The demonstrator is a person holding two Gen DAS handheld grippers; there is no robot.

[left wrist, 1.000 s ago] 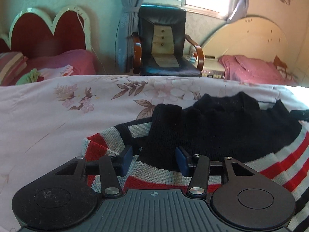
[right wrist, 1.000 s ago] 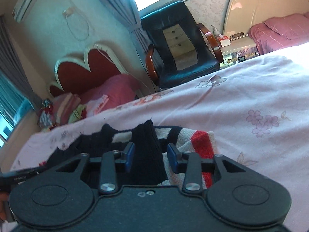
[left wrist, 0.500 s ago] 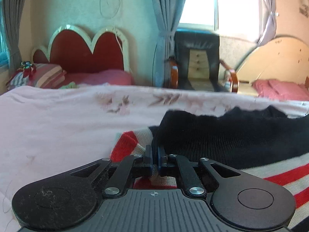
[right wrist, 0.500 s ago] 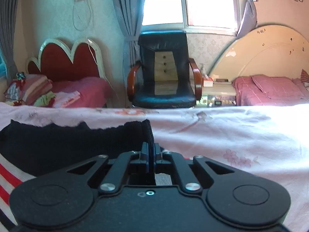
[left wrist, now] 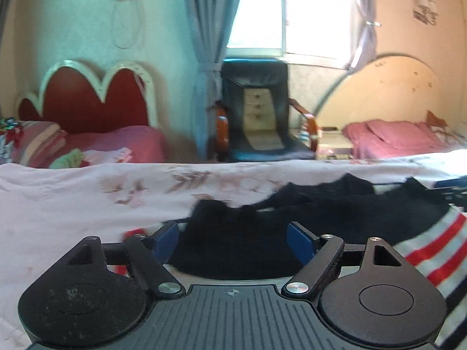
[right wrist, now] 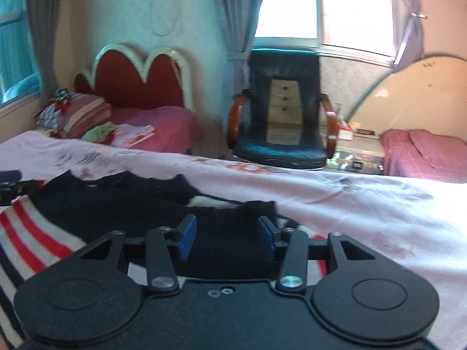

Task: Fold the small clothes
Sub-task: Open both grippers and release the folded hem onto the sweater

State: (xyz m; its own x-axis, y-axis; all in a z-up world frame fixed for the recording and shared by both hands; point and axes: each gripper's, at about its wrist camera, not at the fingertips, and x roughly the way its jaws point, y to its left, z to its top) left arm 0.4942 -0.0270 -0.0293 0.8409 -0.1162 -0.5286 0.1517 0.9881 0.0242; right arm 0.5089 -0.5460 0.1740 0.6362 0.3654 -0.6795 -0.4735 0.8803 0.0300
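Observation:
A small knitted sweater [left wrist: 335, 215], black with red, white and dark stripes, lies on the pink floral bedsheet [left wrist: 73, 204]. In the left wrist view my left gripper [left wrist: 233, 240] hangs over its left black edge with jaws opening wide; the black knit lies between the blue pads [left wrist: 166, 237] without being pressed. In the right wrist view my right gripper [right wrist: 226, 237] hovers over the sweater [right wrist: 116, 198] at its right black edge, jaws opening, cloth loose between the pads [right wrist: 186, 239]. The striped part [right wrist: 32, 239] shows at the left.
A black armchair [left wrist: 256, 116] with wooden arms stands beyond the bed's far edge under the window. A red heart-shaped headboard [left wrist: 84, 102] with pillows and clothes is at the left. A cream headboard [left wrist: 388, 93] with a pink bed sits at the right.
Both grippers pinched the black edges half a second ago and have since opened and drawn back. The folded black edge now lies flat over the sweater's striped part.

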